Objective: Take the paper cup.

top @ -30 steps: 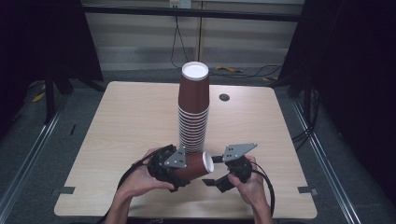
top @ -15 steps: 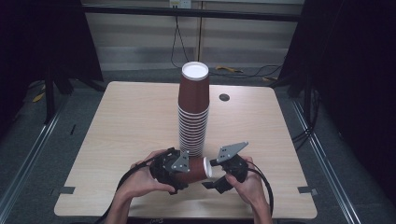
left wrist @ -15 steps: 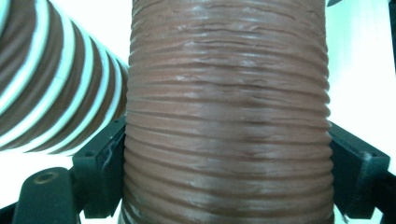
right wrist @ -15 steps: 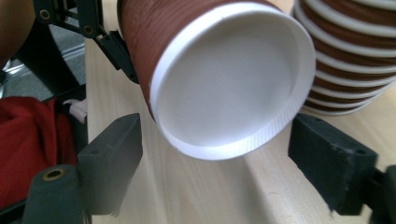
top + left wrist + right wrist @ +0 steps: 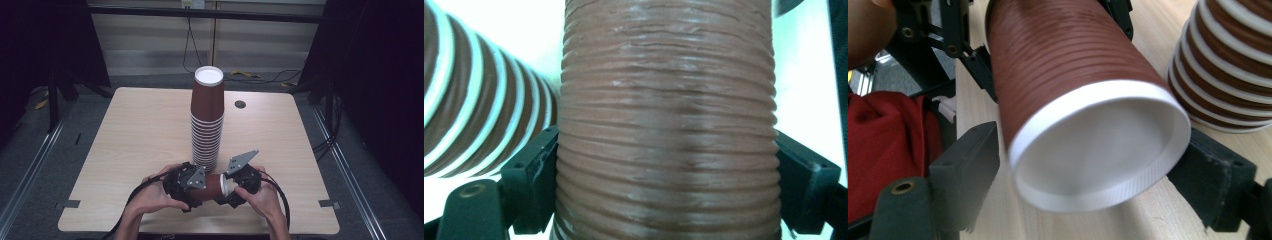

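Brown ribbed cup (image 5: 214, 184) lies level just above the table (image 5: 135, 135), spanning between the two tools at the near edge, white-rimmed mouth toward the right tool (image 5: 240, 187). Largest thing by the tools: table, light wood, small dark hole (image 5: 240, 104) well beyond them on the far side. Next: tall stack of brown cups (image 5: 207, 122), upturned, white base on top, standing just beyond the tools, its foot close behind the left tool (image 5: 187, 184). In the left gripper view the stack (image 5: 479, 115) sits just left of the held cup (image 5: 666, 120).

Left tool: jaws clenched on the cup's body, pads pressing both ribbed sides.

Right tool: in the right gripper view its jaws stand either side of the cup's rim (image 5: 1095, 145); right pad touches or nearly touches the rim, left pad shows a gap. Cannot tell whether it grips.

A hand wraps each tool; black cables trail back toward the person.
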